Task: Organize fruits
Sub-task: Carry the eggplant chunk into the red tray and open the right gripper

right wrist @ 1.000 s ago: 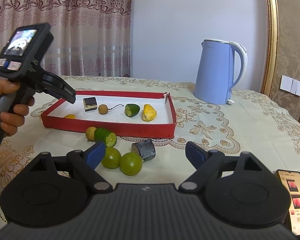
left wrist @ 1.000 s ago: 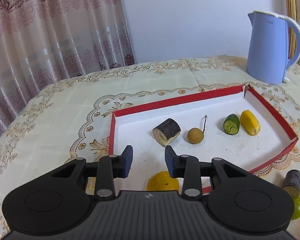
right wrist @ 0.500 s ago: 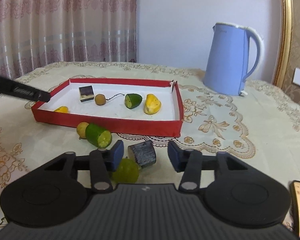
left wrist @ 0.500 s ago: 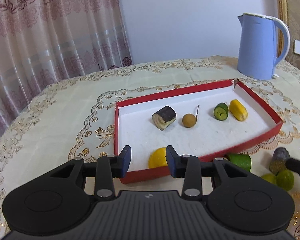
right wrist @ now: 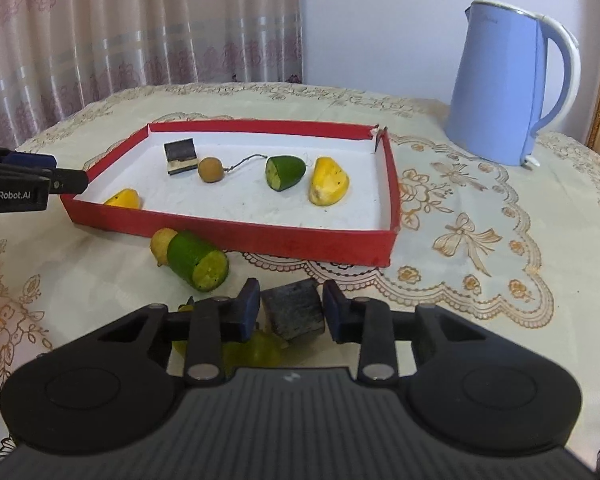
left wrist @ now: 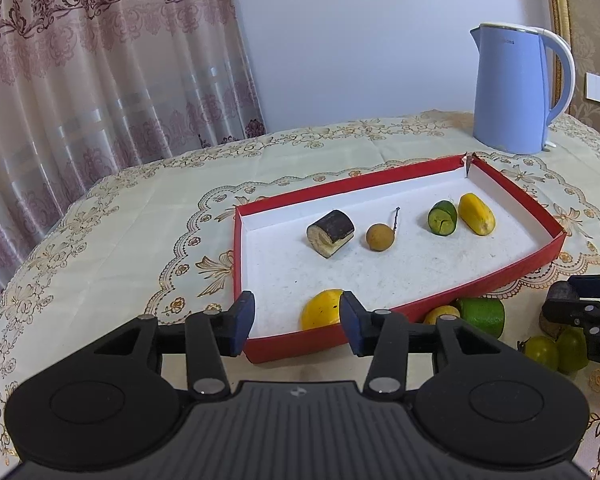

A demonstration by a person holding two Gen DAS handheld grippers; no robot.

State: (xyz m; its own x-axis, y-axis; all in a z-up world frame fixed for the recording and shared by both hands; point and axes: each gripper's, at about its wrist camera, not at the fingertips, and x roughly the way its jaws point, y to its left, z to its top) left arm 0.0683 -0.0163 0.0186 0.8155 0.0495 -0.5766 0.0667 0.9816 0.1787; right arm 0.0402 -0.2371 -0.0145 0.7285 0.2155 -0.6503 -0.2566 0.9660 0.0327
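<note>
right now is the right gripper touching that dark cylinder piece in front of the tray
Cannot tell. In the right wrist view the right gripper brackets the dark cylinder piece, its pads very close on both sides, but neither contact nor a clear gap shows plainly.

- the red tray (right wrist: 236,236) has low walls and is open from above; bare white floor lies along its near side, between the yellow piece (right wrist: 125,199) in the corner and the right wall.
- a row of four fruits crosses the tray's middle, with gaps between most of them.
- in front of the tray, the cut green fruit (right wrist: 196,260) and dark cylinder (right wrist: 294,312) crowd the cloth.
- the blue kettle (right wrist: 504,84) stands well beyond the tray's far right corner.
</note>
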